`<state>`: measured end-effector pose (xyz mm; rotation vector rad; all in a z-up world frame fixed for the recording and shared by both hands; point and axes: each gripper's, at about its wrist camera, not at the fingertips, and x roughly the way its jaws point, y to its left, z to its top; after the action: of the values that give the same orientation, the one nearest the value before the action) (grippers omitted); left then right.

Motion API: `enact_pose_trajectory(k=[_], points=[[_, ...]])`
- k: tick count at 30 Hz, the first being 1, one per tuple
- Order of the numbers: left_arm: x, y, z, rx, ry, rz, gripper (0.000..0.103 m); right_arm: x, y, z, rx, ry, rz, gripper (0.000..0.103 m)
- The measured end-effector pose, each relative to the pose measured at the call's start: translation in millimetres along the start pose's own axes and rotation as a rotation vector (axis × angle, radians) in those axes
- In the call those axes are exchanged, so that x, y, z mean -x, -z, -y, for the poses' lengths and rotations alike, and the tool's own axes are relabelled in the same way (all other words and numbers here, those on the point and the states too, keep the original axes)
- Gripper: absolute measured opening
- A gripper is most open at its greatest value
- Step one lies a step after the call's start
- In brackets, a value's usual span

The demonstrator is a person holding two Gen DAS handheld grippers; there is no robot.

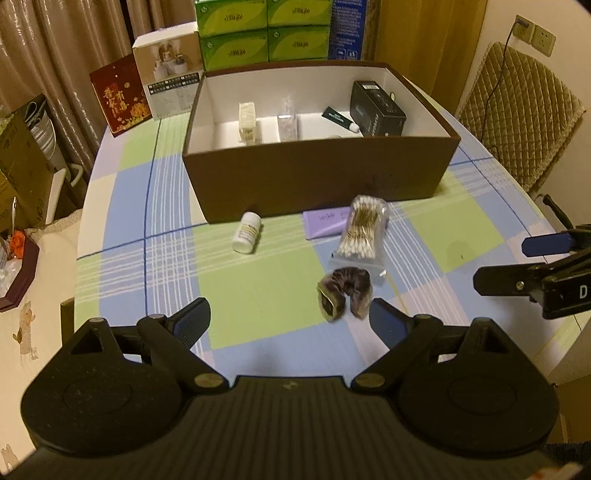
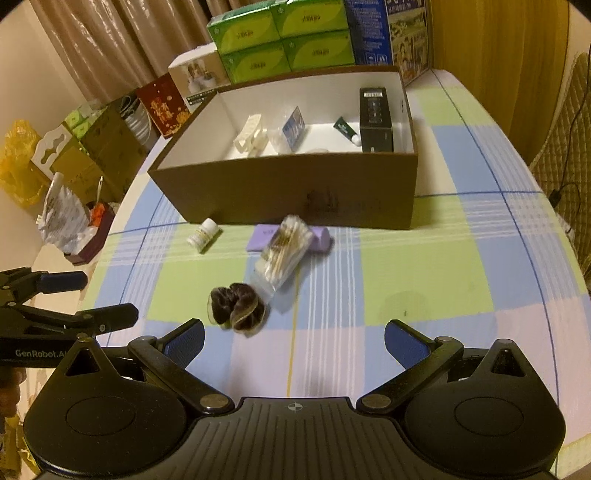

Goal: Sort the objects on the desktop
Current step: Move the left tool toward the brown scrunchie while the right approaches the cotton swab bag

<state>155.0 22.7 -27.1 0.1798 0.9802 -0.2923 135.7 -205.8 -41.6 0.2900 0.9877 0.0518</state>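
Note:
A brown box point(image 1: 317, 177) point(image 2: 288, 192) with a white inside stands on the checked tablecloth; it holds a black carton point(image 1: 376, 109), a dark tube point(image 1: 338, 118), a cream clip point(image 1: 248, 122) and a small packet point(image 2: 293, 127). In front of it lie a white pill bottle point(image 1: 247, 232) point(image 2: 203, 233), a purple pack point(image 1: 325, 221) point(image 2: 264, 236), a bag of cotton swabs point(image 1: 364, 229) point(image 2: 282, 254) and a dark scrunchie point(image 1: 345, 291) point(image 2: 236, 304). My left gripper point(image 1: 291, 317) point(image 2: 107, 299) hovers open just short of the scrunchie. My right gripper point(image 2: 293, 338) point(image 1: 506, 264) is open, right of the scrunchie.
Green tissue boxes point(image 1: 262, 33) point(image 2: 284, 40), a white carton point(image 1: 168, 70), a red box point(image 1: 120, 98) and a blue carton point(image 2: 369, 33) line the table's far edge. A quilted chair back point(image 1: 517, 114) stands at the right. Cartons and bags point(image 2: 66, 173) crowd the floor at the left.

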Motion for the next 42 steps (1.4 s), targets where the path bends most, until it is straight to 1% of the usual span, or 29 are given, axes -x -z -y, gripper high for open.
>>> enact_pose_trajectory(k=[12, 22, 27, 36, 42], points=[[-14, 9, 14, -0.012, 0.010, -0.036, 0.091, -10, 14, 0, 0.015, 0.003, -0.012, 0.101], [-27, 11, 19, -0.019, 0.018, -0.039, 0.091, -20, 18, 8, 0.007, -0.012, 0.026, 0.101], [-34, 12, 21, -0.021, 0.024, -0.040, 0.091, -25, 17, 12, -0.001, -0.018, 0.029, 0.101], [-51, 10, 26, -0.034, 0.044, -0.046, 0.090, -32, 12, 23, -0.022, 0.012, 0.029, 0.101], [-65, 9, 30, -0.049, 0.058, -0.065, 0.090, -39, 12, 29, -0.028, 0.030, 0.018, 0.101]])
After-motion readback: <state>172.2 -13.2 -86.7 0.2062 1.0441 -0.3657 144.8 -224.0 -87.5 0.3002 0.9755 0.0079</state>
